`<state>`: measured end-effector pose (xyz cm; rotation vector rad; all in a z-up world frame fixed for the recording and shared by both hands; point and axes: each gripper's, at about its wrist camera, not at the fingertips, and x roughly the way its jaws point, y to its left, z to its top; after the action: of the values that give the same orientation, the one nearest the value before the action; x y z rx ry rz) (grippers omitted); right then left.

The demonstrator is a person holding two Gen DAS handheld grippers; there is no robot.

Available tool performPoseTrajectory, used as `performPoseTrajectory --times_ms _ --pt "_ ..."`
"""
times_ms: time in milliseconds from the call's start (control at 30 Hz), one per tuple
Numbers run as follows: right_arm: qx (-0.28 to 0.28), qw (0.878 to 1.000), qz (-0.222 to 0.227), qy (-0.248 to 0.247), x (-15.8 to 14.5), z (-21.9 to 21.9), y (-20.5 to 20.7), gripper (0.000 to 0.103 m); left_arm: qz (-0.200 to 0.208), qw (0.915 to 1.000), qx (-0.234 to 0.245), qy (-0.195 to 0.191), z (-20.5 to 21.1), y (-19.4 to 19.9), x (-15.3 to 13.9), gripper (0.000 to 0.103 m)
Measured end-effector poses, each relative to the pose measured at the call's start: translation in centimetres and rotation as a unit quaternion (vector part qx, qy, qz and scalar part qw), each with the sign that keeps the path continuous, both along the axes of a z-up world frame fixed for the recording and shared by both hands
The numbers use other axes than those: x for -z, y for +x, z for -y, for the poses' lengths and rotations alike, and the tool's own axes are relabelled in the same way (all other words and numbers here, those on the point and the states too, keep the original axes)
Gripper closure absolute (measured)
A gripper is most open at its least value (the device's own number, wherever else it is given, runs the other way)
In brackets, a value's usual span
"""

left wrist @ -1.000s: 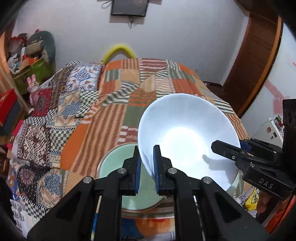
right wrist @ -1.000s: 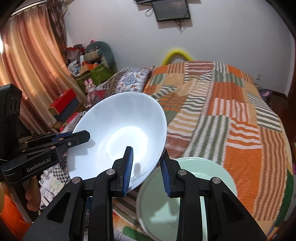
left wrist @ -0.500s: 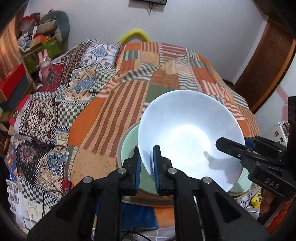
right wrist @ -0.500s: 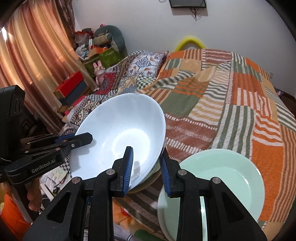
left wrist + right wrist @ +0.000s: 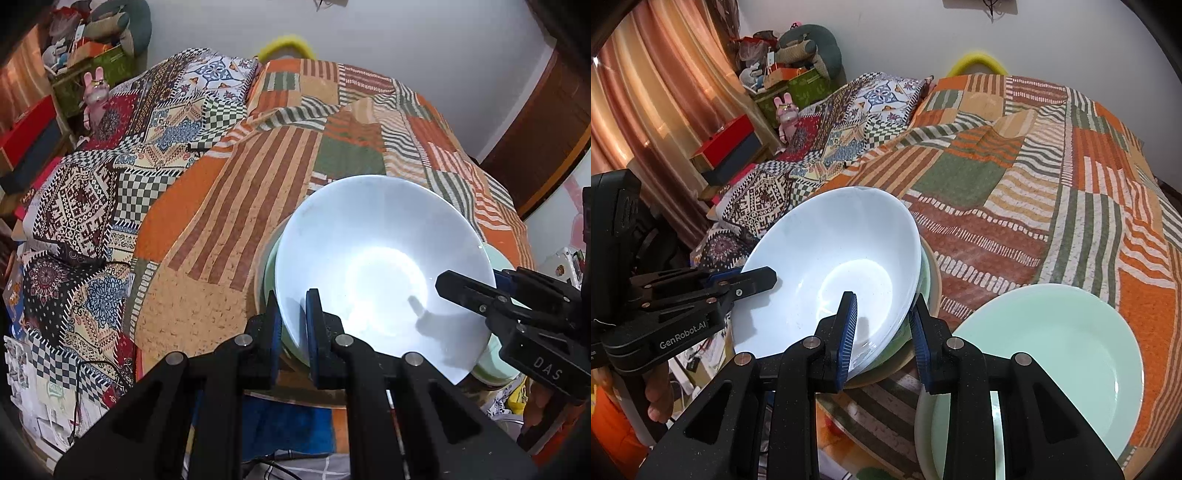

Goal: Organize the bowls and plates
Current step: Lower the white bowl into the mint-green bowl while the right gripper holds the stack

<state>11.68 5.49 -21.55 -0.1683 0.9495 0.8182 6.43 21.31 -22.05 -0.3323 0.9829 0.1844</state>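
A large white bowl [image 5: 380, 269] is held by both grippers at opposite rims. My left gripper [image 5: 293, 325] is shut on its near rim; it also shows in the right wrist view [image 5: 764, 278] at the bowl's left edge. My right gripper [image 5: 882, 325] is shut on the white bowl [image 5: 834, 273] at its right rim and shows in the left wrist view [image 5: 465, 288]. The bowl sits low over a pale green bowl [image 5: 925, 275] and a tan dish [image 5: 936, 284] beneath it. A pale green plate [image 5: 1049, 358] lies to the right on the bed.
Everything rests on a patchwork bedspread [image 5: 236, 192] of orange, green and striped patches. A patterned blanket [image 5: 110, 173] covers the left side. Boxes and toys [image 5: 783, 85] crowd the far left corner by the curtain [image 5: 653, 96]. A wooden door [image 5: 546, 122] stands at right.
Both grippers have lowered the white bowl toward the near edge of the bed, onto the pale green bowl; the green plate now lies apart to the right.
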Motion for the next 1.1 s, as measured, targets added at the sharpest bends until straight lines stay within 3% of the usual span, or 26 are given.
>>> performPoseTrajectory --times_ms 433,733,1100 --pt "-0.006 1.0 -0.007 -0.018 1.3 -1.2 0.6 0.077 -0.016 0.9998 -0.01 0.0 -0.7 0.7 1.4 0.092" --pt "-0.011 1.0 -0.007 -0.022 1.7 -1.6 0.7 0.077 -0.019 0.9995 -0.012 0.02 -0.8 1.1 1.8 0.092" --pt "-0.025 0.999 0.003 -0.035 1.7 -1.9 0.6 0.074 -0.018 0.9996 -0.016 0.013 -1.5 1.1 2.0 0.091"
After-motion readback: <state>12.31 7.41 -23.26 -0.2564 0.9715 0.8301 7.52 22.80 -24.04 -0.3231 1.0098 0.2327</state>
